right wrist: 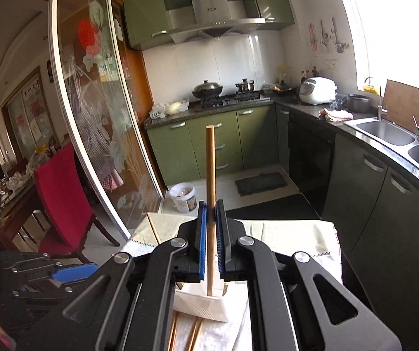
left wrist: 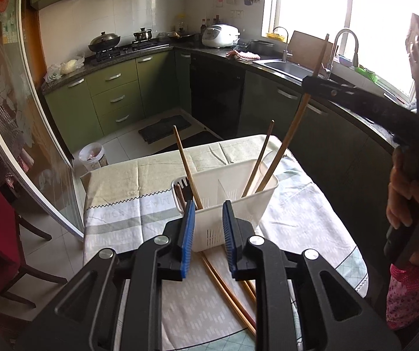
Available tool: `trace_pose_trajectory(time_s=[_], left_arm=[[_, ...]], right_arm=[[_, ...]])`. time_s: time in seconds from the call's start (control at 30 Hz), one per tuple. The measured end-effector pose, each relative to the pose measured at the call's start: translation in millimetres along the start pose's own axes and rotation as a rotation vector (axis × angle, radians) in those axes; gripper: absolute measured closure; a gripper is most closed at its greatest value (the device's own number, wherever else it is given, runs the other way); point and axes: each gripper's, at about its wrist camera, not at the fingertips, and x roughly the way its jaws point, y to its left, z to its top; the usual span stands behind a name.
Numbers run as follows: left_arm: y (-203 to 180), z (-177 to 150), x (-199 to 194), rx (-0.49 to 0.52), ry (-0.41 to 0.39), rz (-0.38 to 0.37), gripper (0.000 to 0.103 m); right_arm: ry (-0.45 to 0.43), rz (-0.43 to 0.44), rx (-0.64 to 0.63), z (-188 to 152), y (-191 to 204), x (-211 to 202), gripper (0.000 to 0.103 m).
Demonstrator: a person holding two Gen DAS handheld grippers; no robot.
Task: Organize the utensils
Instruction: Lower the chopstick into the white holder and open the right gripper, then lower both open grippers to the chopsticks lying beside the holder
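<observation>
A white slotted utensil caddy (left wrist: pixel 233 193) stands on the clothed table. Its left compartment holds a black fork (left wrist: pixel 184 188) and a wooden chopstick (left wrist: pixel 187 166). Its right compartment holds another chopstick (left wrist: pixel 260 158). My left gripper (left wrist: pixel 208 213) is open and empty, just in front of the caddy. My right gripper (right wrist: pixel 211 216) is shut on a wooden chopstick (right wrist: pixel 210 169), upright with its lower end in the caddy (right wrist: pixel 202 304). The left wrist view shows it (left wrist: pixel 289 134) slanting into the right compartment. Loose chopsticks (left wrist: pixel 224 286) lie on the cloth.
The table (left wrist: pixel 127 181) has a patterned cloth. A red chair (right wrist: pixel 63 193) stands to the left by a glass sliding door (right wrist: pixel 98 122). Green kitchen cabinets, a stove and a sink (right wrist: pixel 384 134) are beyond. A white bin (left wrist: pixel 94 156) sits on the floor.
</observation>
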Motion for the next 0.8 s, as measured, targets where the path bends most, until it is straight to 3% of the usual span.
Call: trace_pose_trajectory(time_s=[0.17, 0.2, 0.3, 0.47, 0.57, 0.8], left_arm=[[1.3, -11.6, 1.8, 0.002, 0.034, 0.002, 0.084], [1.3, -13.6, 2.7, 0.002, 0.042, -0.001, 0.084], [2.5, -20.2, 7.0, -0.001, 0.059, -0.002, 0.080], [2.7, -39.7, 30.2, -0.040, 0.130, -0.034, 0.080], [5.0, -59.7, 53.5, -0.097, 0.203, -0.089, 0.080], [6.7, -104.8, 127.8, -0.221, 0.408, -0.118, 0.080]], right_arm=[[0.081, -0.005, -0.016, -20.8, -1.4, 34.0, 0.095], [0.090, 0.002, -0.024, -25.1, -0.6, 37.0, 0.091], [0.078, 0.000, -0.034, -29.8, -1.2, 32.4, 0.087], [0.025, 0.036, 0.001, -39.8, -12.6, -12.0, 0.085], [-0.003, 0.026, 0.007, -57.2, -25.4, -46.4, 0.080], [0.010, -0.016, 0.066, -105.4, -67.6, -92.3, 0.080]])
